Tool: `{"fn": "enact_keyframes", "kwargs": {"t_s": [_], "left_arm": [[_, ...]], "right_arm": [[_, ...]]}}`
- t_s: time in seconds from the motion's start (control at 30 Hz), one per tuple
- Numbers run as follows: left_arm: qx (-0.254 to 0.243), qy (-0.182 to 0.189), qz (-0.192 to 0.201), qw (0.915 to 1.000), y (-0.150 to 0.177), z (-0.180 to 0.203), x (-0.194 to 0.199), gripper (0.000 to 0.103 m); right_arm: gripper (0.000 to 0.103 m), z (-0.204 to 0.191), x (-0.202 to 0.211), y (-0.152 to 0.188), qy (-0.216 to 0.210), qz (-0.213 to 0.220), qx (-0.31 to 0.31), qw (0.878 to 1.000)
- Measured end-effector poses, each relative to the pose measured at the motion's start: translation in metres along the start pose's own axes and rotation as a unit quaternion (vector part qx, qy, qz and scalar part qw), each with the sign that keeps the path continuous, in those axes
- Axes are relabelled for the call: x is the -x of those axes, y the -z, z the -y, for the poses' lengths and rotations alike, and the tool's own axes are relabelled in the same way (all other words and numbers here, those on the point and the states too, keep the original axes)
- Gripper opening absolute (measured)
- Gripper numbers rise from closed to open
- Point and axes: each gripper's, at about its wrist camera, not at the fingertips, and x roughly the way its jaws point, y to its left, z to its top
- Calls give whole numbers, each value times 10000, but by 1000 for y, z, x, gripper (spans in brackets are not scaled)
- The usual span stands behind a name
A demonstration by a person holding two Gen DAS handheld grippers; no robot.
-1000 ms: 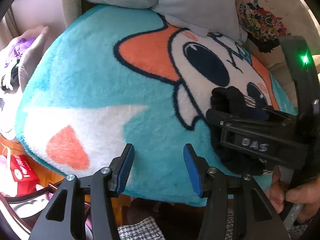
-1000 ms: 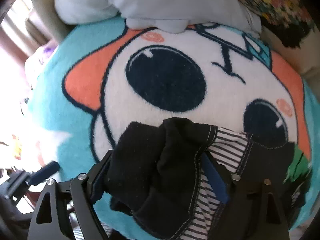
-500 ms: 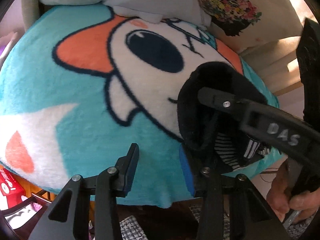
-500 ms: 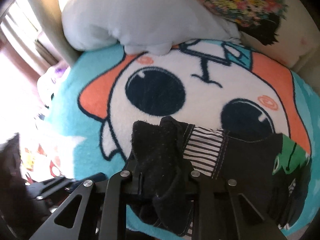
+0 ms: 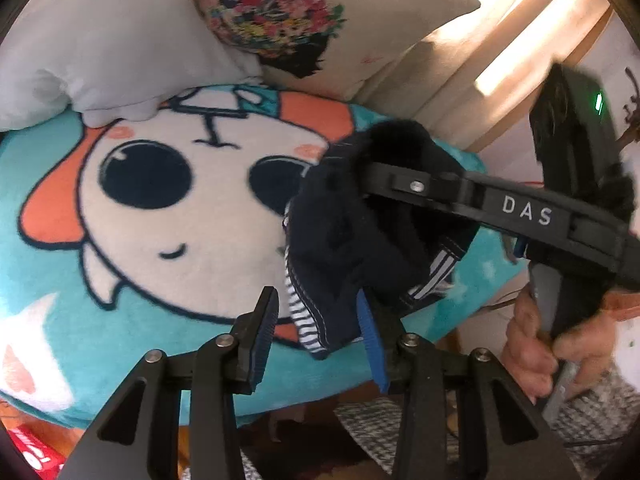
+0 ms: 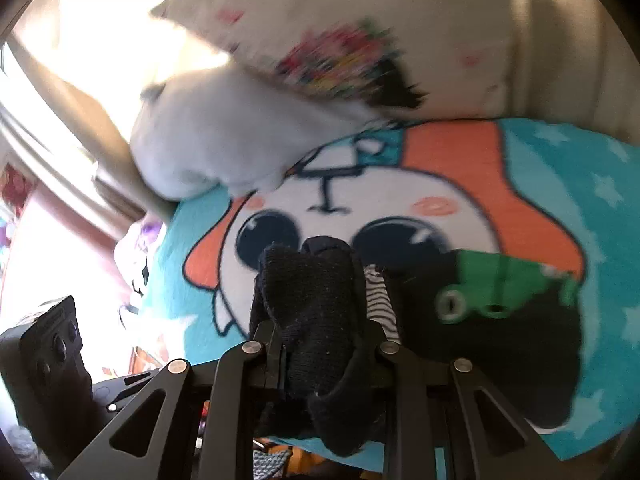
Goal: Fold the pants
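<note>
the pants [image 6: 316, 304] are best carried across in one smooth sweep, the bunched edge being kept taut so that the fold lands flat on the cartoon blanket [image 5: 132, 240] of the bed; the trailing part with the green print lies on that blanket. the right gripper [image 6: 320, 340] is angled downward, its jaws clamped on the dark cloth. the left gripper [image 5: 316, 328] is tilted down beside it, its jaws having just been narrowing, half open, with the striped hem between them but not seen to be pressed

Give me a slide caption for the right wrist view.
Right claw clamps a bunched edge of the dark pants above a cartoon-face blanket.
</note>
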Motion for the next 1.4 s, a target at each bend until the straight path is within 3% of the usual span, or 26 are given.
{"fn": "enact_keyframes", "kwargs": {"t_s": [0.23, 0.33, 0.4, 0.5, 0.57, 0.6, 0.67, 0.73, 0.83, 0.9, 1.0, 1.13, 1.2, 1.3, 1.4], "left_arm": [[376, -2, -85, 9993, -7, 4, -17, 40], [452, -26, -185, 9988, -6, 12, -27, 40], [438, -64, -218, 9988, -6, 18, -32, 40], [389, -124, -285, 9988, -10, 26, -41, 40], [321, -180, -368, 9986, -15, 33, -51, 40], [292, -188, -406, 9986, -17, 36, -56, 40], [258, -203, -544, 9980, -19, 42, -71, 40], [262, -202, -696, 9970, -17, 48, -86, 40], [257, -262, -892, 9953, -8, 56, -103, 40], [272, -291, -969, 9945, -3, 60, -109, 40], [314, -307, -935, 9947, 1, 62, -108, 40], [331, -459, -755, 9955, 2, 66, -98, 41], [302, -585, -631, 9958, 2, 70, -91, 41], [166, -914, -380, 9950, 1, 78, -80, 42], [76, -1153, -140, 9932, -1, 84, -71, 44]], "right_arm": [[25, 92, 27, 7, -15, 245, -902, 9956], [32, 127, 25, 14, 404, 167, -1273, 9909], [48, 149, 30, 20, 589, 169, -1608, 9851], [52, 170, 53, 21, 837, 435, -1822, 9787], [52, 173, 74, 18, 1054, 751, -1760, 9758], [43, 170, 81, 16, 1018, 856, -1671, 9769], [25, 156, 90, 8, 526, 918, -1366, 9850], [25, 139, 86, 2, -53, 798, -1125, 9904], [25, 129, 60, 4, -418, 338, -1058, 9929], [25, 137, 36, 13, -279, -72, -1180, 9926], [28, 163, 7, 29, 373, -642, -1514, 9857], [33, 175, 24, 32, 123, -311, -1871, 9818], [49, 169, 39, 28, 299, -29, -1699, 9850], [52, 156, 50, 23, 678, 231, -1355, 9882], [54, 149, 51, 23, 971, 223, -1105, 9889]]}}
